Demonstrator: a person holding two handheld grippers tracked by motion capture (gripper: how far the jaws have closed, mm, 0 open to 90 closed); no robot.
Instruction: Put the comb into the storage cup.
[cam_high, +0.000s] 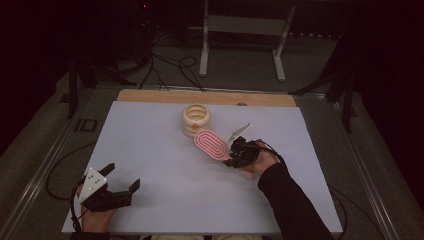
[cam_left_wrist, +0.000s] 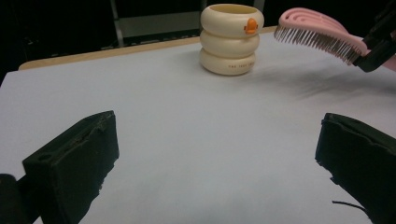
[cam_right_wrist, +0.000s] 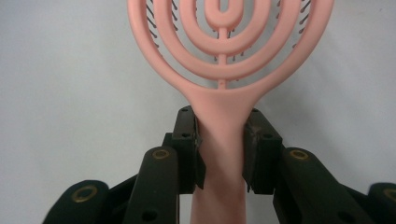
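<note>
**Pink brush held above the bench**

We see a pink hairbrush (cam_right_wrist: 224, 70) with concentric oval ribs and dark bristles. Our right tool (cam_right_wrist: 223, 140) clamps its handle, holding it above the bench (cam_high: 165, 170) beside a cream ringed cup (cam_high: 196, 120). Our left tool (cam_high: 122, 179) gapes empty.

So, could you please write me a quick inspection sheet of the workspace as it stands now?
Surface: white table top, wooden strip at the far edge.
Job's things: pink hairbrush held off the table, bristles down; cream ringed cup standing upright beyond it.
Clutter: nothing seen.
Grippers: right gripper shut on the hairbrush handle; left gripper open, holding nothing, near the front left corner.
Cables: black cables on the floor behind the table.
Surroundings: dark room, white metal frame behind.
</note>
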